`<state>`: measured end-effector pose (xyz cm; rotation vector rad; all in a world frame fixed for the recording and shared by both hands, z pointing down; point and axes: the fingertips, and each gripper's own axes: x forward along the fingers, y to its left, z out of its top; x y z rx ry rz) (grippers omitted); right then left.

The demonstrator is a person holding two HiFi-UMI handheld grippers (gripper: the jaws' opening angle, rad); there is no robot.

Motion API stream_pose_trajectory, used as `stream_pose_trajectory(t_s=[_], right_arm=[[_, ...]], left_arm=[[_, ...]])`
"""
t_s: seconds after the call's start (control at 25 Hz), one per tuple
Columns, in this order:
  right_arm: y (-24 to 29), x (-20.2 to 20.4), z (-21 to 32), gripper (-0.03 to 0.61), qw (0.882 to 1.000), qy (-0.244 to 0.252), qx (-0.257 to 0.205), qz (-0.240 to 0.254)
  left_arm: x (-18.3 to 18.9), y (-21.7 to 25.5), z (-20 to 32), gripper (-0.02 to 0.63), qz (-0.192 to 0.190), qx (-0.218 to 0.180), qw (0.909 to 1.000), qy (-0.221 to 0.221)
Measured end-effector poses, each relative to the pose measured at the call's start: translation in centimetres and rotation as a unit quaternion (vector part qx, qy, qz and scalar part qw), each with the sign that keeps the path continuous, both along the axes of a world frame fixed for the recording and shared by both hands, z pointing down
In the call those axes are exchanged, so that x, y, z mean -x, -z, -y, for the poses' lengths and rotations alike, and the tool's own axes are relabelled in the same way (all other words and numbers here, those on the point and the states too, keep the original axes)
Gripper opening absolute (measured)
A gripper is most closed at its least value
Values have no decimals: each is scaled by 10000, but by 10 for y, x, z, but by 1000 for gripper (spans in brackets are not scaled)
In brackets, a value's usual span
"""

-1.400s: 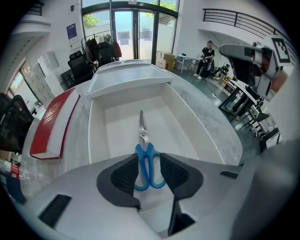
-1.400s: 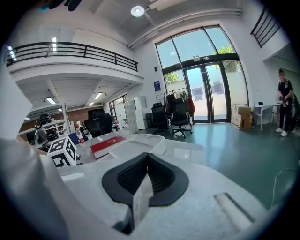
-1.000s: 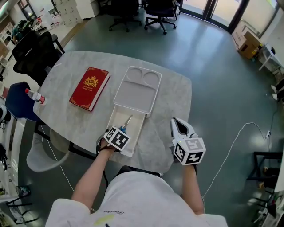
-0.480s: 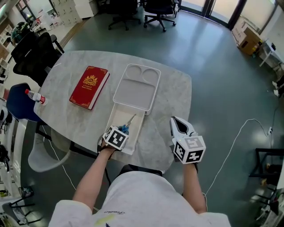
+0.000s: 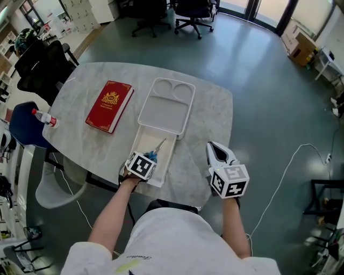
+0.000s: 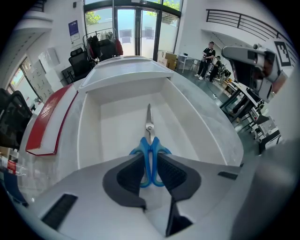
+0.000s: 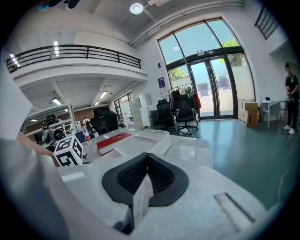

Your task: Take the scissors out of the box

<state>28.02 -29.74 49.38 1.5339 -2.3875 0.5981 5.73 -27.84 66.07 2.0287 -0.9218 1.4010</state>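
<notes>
— So, what was the left hand-held gripper (image 6: 149,176) doing?
— Its jaws had just been closing. They stood partly apart, with the pads against the blue handles of the scissors (image 6: 149,136) from both sides. The scissors lay flat on the bottom of the white box (image 6: 86,126), with the blades pointing away from the gripper.
— And the right hand-held gripper (image 7: 146,161)?
— Its jaws were pressed together with nothing between them. It was over the near edge of the counter (image 5: 207,118), to the right of the box.

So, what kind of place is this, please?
Most likely an open-plan office or workshop hall: swivel office chairs stand around, there are tall glass doors, and a railed upper gallery runs above the work area.
</notes>
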Motion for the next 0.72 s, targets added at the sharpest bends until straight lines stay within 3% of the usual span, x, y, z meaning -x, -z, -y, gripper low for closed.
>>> stream_pose_trajectory(t_s=[0.12,0.72], right_arm=[[4,0,0,6,10000,18,-41,-7],[23,8,-4,6,9994,229,-239,-32]], left_arm=[[1,6,1,83,50,-154,9998,77],[15,76,-1,81,-504,-1018,9911,697]])
